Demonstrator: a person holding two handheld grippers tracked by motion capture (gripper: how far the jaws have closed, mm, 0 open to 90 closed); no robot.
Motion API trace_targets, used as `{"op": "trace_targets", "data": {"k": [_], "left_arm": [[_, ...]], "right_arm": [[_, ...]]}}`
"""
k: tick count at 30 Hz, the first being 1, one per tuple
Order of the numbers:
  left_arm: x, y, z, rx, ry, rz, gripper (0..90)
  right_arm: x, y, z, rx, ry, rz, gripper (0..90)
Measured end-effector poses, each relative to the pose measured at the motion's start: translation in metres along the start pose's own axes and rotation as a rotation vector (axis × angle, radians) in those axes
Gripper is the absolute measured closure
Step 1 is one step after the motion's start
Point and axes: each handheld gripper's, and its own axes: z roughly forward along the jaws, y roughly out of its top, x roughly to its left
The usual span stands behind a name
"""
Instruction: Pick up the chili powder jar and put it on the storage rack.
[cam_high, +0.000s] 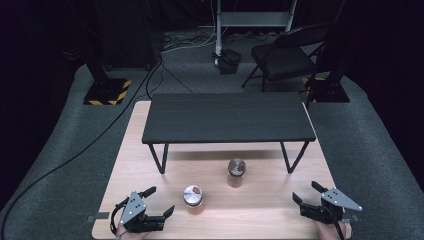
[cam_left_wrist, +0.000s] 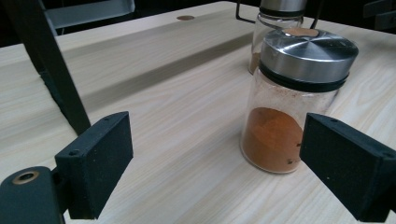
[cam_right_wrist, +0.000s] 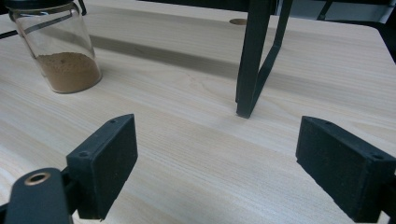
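Observation:
Two glass spice jars with metal lids stand on the light wooden table (cam_high: 260, 210). The near jar (cam_high: 193, 199) (cam_left_wrist: 292, 107) holds orange powder. The far jar (cam_high: 236, 172) (cam_right_wrist: 58, 49) holds brown powder; it also stands behind the near jar in the left gripper view (cam_left_wrist: 273, 28). My left gripper (cam_high: 159, 202) (cam_left_wrist: 224, 163) rests open at the table's front left, with the orange jar just ahead of its right jaw and not between the jaws. My right gripper (cam_high: 306, 191) (cam_right_wrist: 224, 163) sits open at the front right, holding nothing.
A low black bench-like shelf (cam_high: 227, 117) on thin metal legs spans the middle of the table behind the jars. One of its legs (cam_right_wrist: 254, 60) stands just ahead of my right gripper, another (cam_left_wrist: 51, 70) ahead of my left. A black chair (cam_high: 292, 55) stands on the floor beyond.

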Motion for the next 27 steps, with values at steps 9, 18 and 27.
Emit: {"op": "trace_targets", "data": {"k": [9,18,27], "left_arm": [[-0.005,0.006,0.01,0.019,-0.044,0.029,9.6],[-0.011,0.012,0.023,0.043,-0.083,0.051,9.6],[-0.017,0.02,0.036,0.066,-0.105,0.071,9.6]], "right_arm": [[0.0,0.0,0.0,-0.001,0.001,-0.002,11.8],[0.0,0.0,0.0,-0.002,0.002,-0.003,11.8],[0.0,0.0,0.0,-0.002,0.002,-0.004,11.8]]}}
